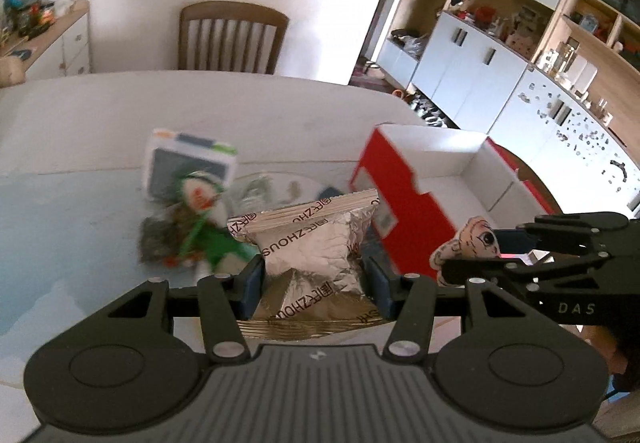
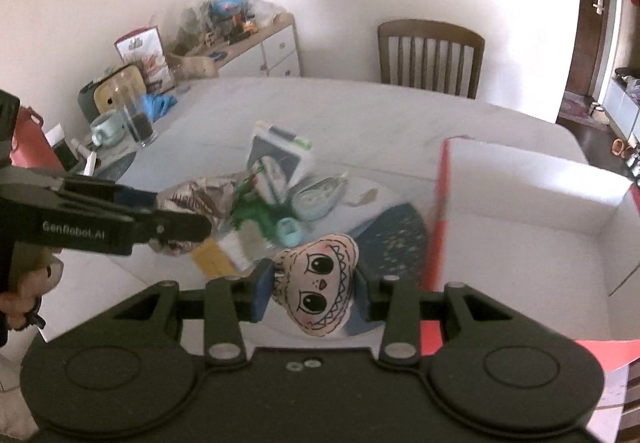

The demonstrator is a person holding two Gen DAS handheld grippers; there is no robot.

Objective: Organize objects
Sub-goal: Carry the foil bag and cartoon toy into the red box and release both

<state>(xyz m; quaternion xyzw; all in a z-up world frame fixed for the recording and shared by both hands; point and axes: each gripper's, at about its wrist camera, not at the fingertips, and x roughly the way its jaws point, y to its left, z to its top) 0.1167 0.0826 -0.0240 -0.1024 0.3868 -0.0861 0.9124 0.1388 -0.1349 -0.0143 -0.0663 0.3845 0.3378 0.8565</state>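
Squeezing a silver snack bag (image 1: 316,255) in the left gripper (image 1: 314,275), jaws tight; pinching a cloth doll face (image 2: 318,283) in the right gripper (image 2: 316,293), above the bench (image 2: 360,111), near the red box (image 2: 532,203).

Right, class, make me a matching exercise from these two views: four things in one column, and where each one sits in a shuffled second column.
Things:
1. silver foil packet
2. fabric face doll
3. red box
4. wooden chair

Places or states:
A. behind the table's far edge
B. gripped in the right hand-held gripper
C. standing open on the table
D. gripped in the left hand-held gripper

Pairs: 1-D, 2-B, 3-C, 4-A
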